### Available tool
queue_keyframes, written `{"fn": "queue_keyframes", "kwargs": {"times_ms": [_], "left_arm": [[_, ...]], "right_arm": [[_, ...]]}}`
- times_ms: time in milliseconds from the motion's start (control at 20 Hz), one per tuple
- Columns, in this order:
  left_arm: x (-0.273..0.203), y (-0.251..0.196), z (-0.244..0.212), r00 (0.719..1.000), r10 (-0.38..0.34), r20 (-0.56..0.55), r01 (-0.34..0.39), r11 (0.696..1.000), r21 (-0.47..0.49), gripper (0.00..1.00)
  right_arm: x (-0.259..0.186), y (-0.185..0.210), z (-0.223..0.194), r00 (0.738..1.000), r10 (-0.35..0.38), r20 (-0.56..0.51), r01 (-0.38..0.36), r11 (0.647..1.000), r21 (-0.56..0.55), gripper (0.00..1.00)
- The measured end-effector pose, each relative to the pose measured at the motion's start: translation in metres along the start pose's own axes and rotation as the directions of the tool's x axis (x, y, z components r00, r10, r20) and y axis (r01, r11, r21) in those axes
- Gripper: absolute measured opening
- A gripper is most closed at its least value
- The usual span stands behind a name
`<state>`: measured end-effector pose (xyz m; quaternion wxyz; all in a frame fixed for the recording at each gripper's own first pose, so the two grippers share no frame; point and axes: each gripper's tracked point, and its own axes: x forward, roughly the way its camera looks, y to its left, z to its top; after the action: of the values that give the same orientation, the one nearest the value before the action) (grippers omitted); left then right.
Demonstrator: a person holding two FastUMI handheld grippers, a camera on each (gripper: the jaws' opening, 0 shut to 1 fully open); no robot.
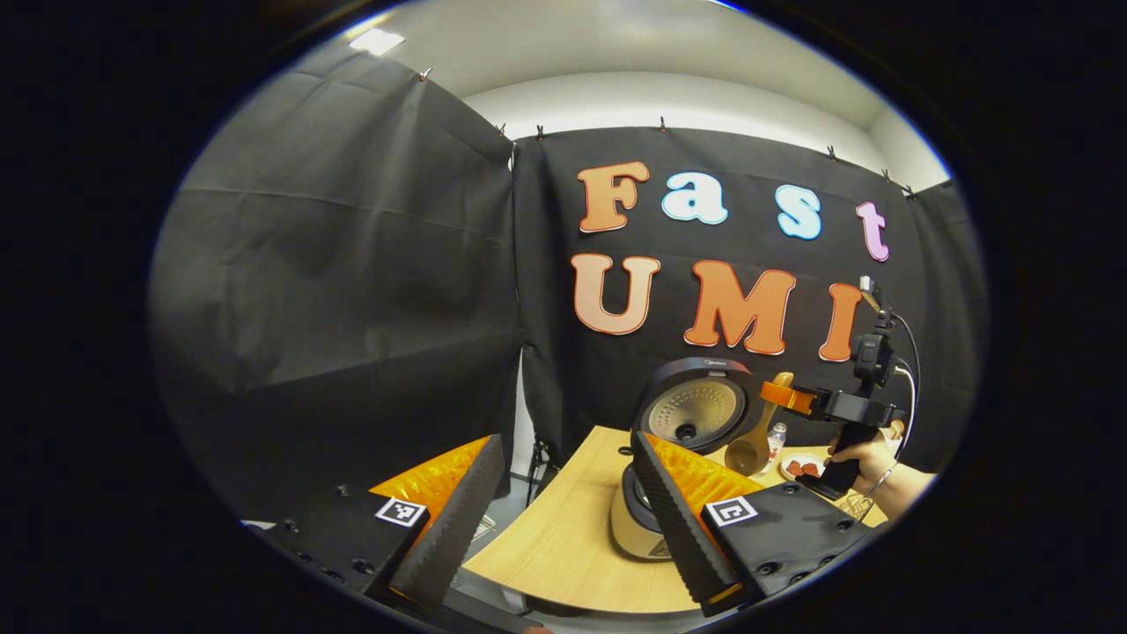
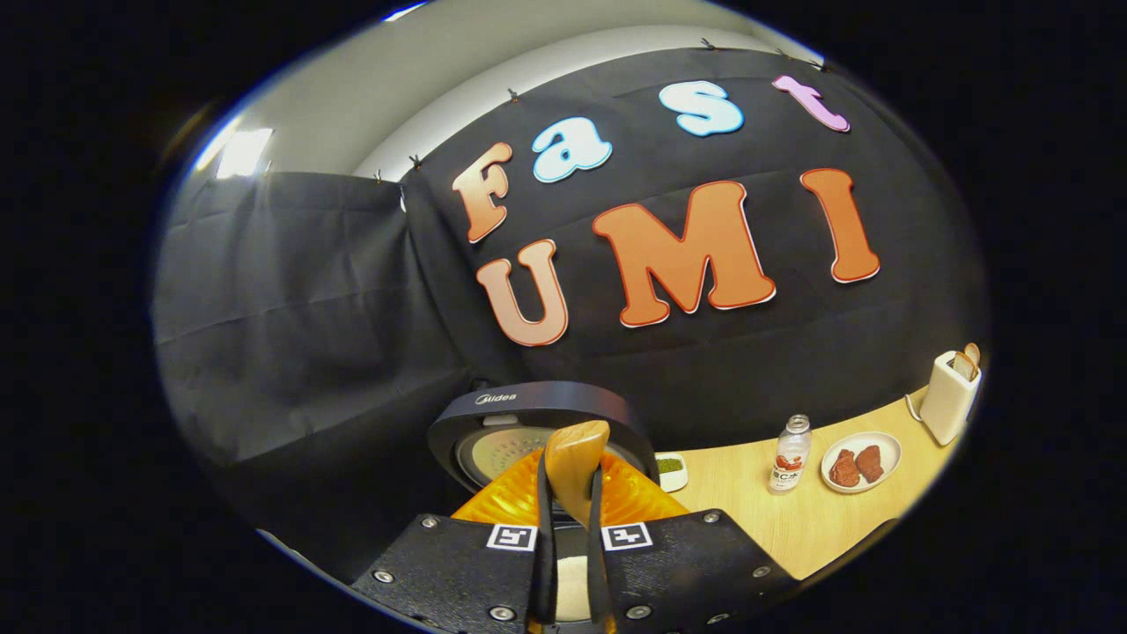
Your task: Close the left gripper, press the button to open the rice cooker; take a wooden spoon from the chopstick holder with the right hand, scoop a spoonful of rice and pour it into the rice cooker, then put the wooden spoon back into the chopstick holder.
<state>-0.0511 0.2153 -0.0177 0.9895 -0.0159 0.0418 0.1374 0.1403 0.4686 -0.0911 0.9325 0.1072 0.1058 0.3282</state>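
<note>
Over the cooker [image 1: 682, 458], whose lid [image 1: 696, 409] is standing open, the right gripper [image 1: 784, 396] is holding the spoon [image 1: 755, 440], with a hand [image 1: 867, 458] gripping its handle. The spoon is hanging bowl down, just beside the raised lid and above the table [image 1: 563, 537]. In the right gripper view, the right gripper's [image 2: 570, 528] fingers are pinching the spoon's [image 2: 574, 467] handle between them, the wood sticking up past the tips in front of the cooker's lid [image 2: 537, 409]. Something pale is showing low in the narrow gap between those fingers; I cannot tell whether it is rice.

In the left gripper view, the left gripper [image 1: 563, 519] is hovering near the table edge with its fingers spread wide and nothing between them.

Farther along the table [image 2: 792, 528] a small dish [image 2: 671, 468], a bottle [image 2: 790, 453], a plate [image 2: 861, 462] with reddish pieces and the holder [image 2: 949, 396] are standing well apart from the cooker.
</note>
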Motion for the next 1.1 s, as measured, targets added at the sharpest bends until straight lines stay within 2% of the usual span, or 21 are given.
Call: {"fn": "queue_keyframes", "kwargs": {"times_ms": [150, 350, 600, 850, 1050, 1100], "left_arm": [[0.005, -0.014, 0.002, 1.000, -0.024, 0.010, 0.024, 1.000, -0.007, 0.98], [0.012, -0.041, 0.003, 0.998, -0.069, 0.011, 0.069, 0.998, -0.011, 0.98], [0.019, -0.067, 0.004, 0.995, -0.101, 0.016, 0.101, 0.995, 0.002, 0.98], [0.026, -0.087, 0.002, 0.993, -0.115, 0.005, 0.115, 0.993, -0.004, 0.98], [0.025, -0.096, -0.001, 0.995, -0.098, 0.003, 0.097, 0.995, 0.023, 1.00], [0.025, -0.101, -0.004, 0.995, -0.101, -0.007, 0.101, 0.994, 0.029, 1.00]], "right_arm": [[-0.021, -0.034, 0.021, 0.999, -0.042, 0.030, 0.042, 0.999, 0.029, 0.13], [-0.062, -0.103, 0.046, 0.987, -0.144, 0.069, 0.140, 0.988, 0.069, 0.12], [-0.124, -0.202, 0.054, 0.947, -0.311, 0.085, 0.301, 0.946, 0.118, 0.13], [-0.182, -0.288, 0.036, 0.888, -0.455, 0.070, 0.435, 0.880, 0.192, 0.12], [-0.203, -0.334, 0.006, 0.860, -0.509, 0.026, 0.489, 0.838, 0.243, 0.13], [-0.204, -0.342, -0.002, 0.857, -0.515, 0.015, 0.495, 0.831, 0.254, 0.08]]}}
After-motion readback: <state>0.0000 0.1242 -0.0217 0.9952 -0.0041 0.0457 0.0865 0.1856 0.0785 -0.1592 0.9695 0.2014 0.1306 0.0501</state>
